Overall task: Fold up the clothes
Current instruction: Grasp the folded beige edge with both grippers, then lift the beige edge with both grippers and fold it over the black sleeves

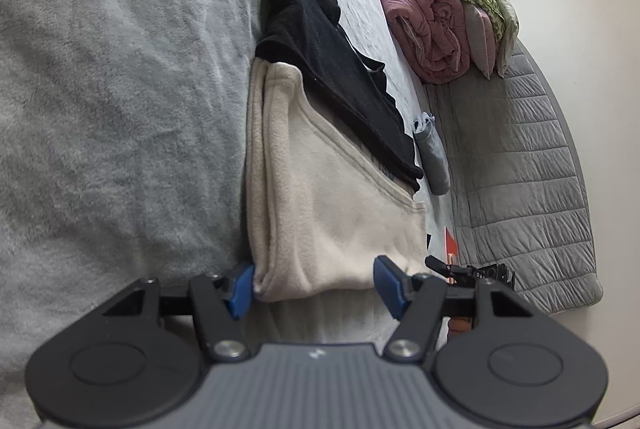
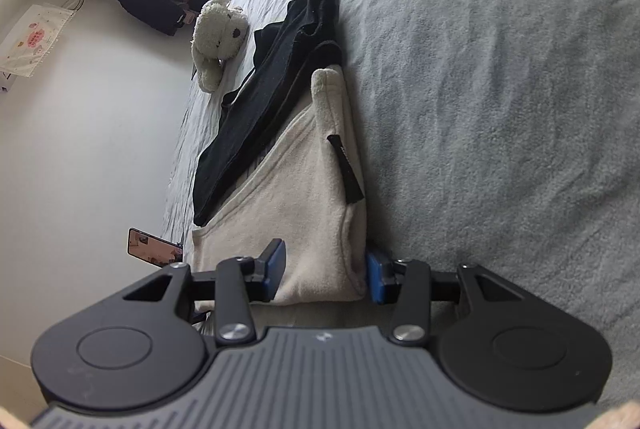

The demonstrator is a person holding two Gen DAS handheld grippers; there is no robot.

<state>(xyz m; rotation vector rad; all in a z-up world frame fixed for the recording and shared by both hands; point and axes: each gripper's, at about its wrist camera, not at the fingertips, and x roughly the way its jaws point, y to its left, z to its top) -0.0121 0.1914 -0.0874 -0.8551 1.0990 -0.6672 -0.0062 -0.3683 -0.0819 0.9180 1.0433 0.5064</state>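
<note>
Left wrist view: left claw (image 1: 314, 287) gapes around the cream fleece (image 1: 332, 197), pads not pressing; right claw (image 2: 326, 275) likewise straddles its folded edge. Soft, light, limp on the bed (image 1: 100, 109); pinch near corners.

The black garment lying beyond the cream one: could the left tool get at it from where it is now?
Probably yes. The left tool sits at the near edge of the cream garment, and the black garment lies uncovered beyond it, partly overlapping the cream one. Nothing stands between them.

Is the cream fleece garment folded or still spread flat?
Folded: the cream fleece garment shows doubled layers along its edge, a compact bundle on the grey bedspread.
</note>
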